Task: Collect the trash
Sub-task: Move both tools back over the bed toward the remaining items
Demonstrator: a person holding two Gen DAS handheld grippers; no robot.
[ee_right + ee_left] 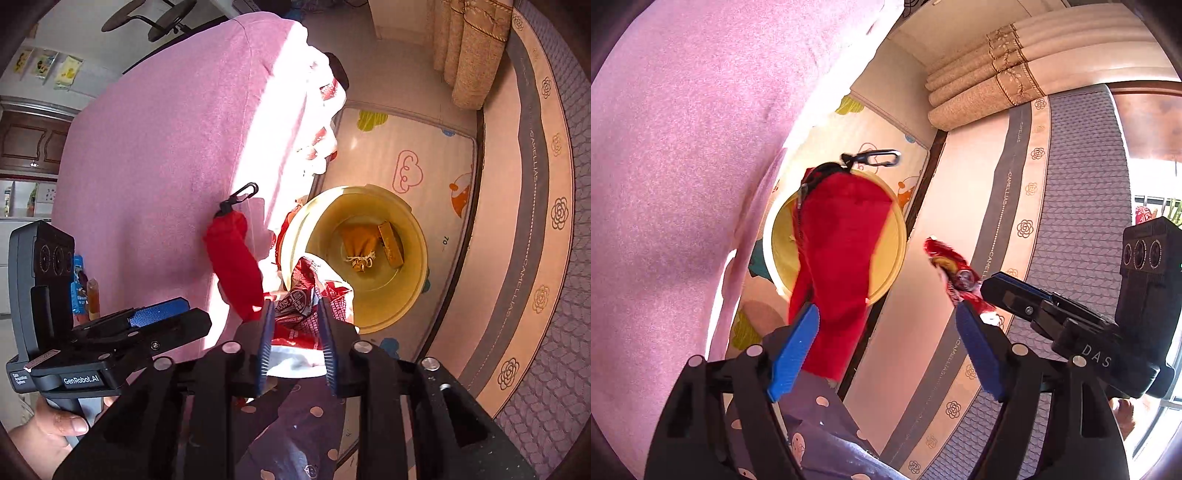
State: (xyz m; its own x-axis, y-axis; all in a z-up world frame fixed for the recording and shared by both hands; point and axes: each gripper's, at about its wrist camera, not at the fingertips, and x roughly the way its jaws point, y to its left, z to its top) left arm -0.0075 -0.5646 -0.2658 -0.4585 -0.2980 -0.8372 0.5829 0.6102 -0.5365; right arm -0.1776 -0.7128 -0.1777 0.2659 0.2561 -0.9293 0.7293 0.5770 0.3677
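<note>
A yellow basin [406, 295] stands on the floor mat beside the pink-covered bed; it also shows in the left wrist view [892, 254]. Inside lie a mustard drawstring pouch [359, 243] and a small tan box [391, 245]. My right gripper [295, 314] is shut on a red and white snack wrapper [306, 321], held over the basin's near rim; the wrapper shows in the left wrist view [955, 275]. My left gripper [886, 325] is open. A red cloth pouch with a black clip [838, 258] hangs in mid-air just past its fingers, over the basin; it also shows in the right wrist view [232, 258].
The pink bed cover [155, 147] fills the left. A patterned mattress [535, 221] stands on edge at the right, with a curtain [472, 51] behind it. The cartoon floor mat [424, 155] lies under the basin. Small packets [79, 284] lie at far left.
</note>
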